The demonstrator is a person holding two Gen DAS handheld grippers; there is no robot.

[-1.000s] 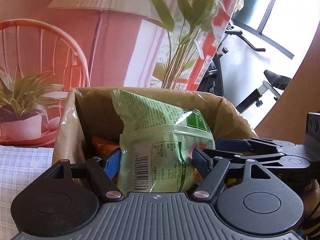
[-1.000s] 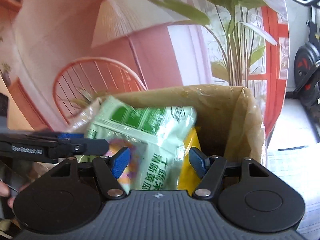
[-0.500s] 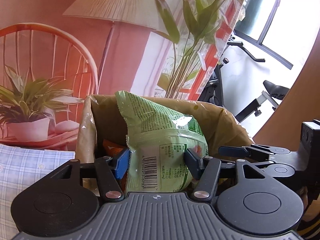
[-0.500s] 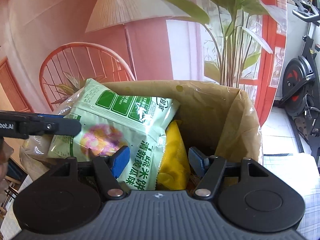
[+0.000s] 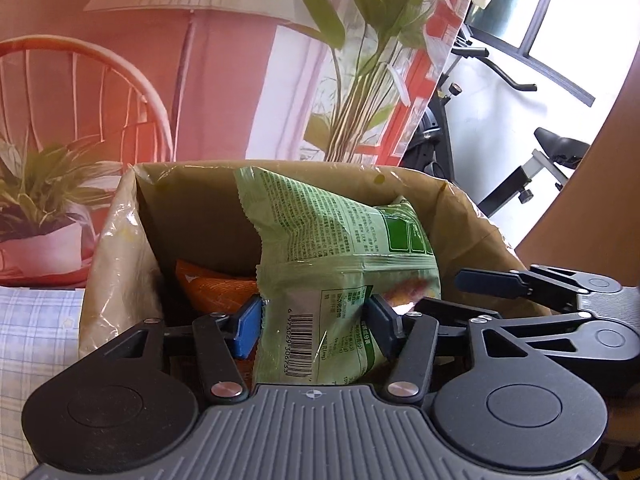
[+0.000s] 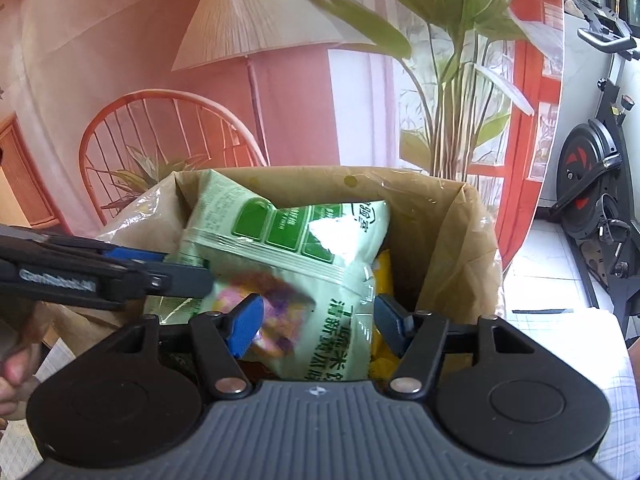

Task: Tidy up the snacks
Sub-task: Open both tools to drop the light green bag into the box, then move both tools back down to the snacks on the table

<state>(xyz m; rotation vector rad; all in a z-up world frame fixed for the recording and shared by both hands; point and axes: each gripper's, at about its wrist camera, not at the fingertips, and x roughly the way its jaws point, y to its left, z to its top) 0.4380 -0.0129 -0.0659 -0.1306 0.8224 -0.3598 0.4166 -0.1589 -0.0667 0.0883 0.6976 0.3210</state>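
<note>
A pale green snack bag [image 5: 340,240] stands upright in the mouth of a brown cardboard box [image 5: 192,208] wrapped in clear film. My left gripper [image 5: 314,320] is shut on the bag's lower part, both blue pads pressing its sides. In the right wrist view the same bag [image 6: 300,248] sits between the pads of my right gripper [image 6: 316,324], whose jaws are closing with no clear squeeze on it. The left gripper [image 6: 180,266] comes in from the left there. An orange packet [image 5: 216,284] and a yellow packet [image 6: 384,276] lie deeper in the box [image 6: 452,248].
The box stands on a blue checked cloth [image 5: 36,320]. Behind it hangs a printed backdrop [image 5: 200,80] with a lamp, a chair and plants. An exercise bike [image 6: 592,160] stands at the right. A person's hand [image 6: 12,376] shows at the left edge.
My left jaws have come together onto the green bag. The right jaws have narrowed around it, and the bag now sits more squarely between the right pads.
</note>
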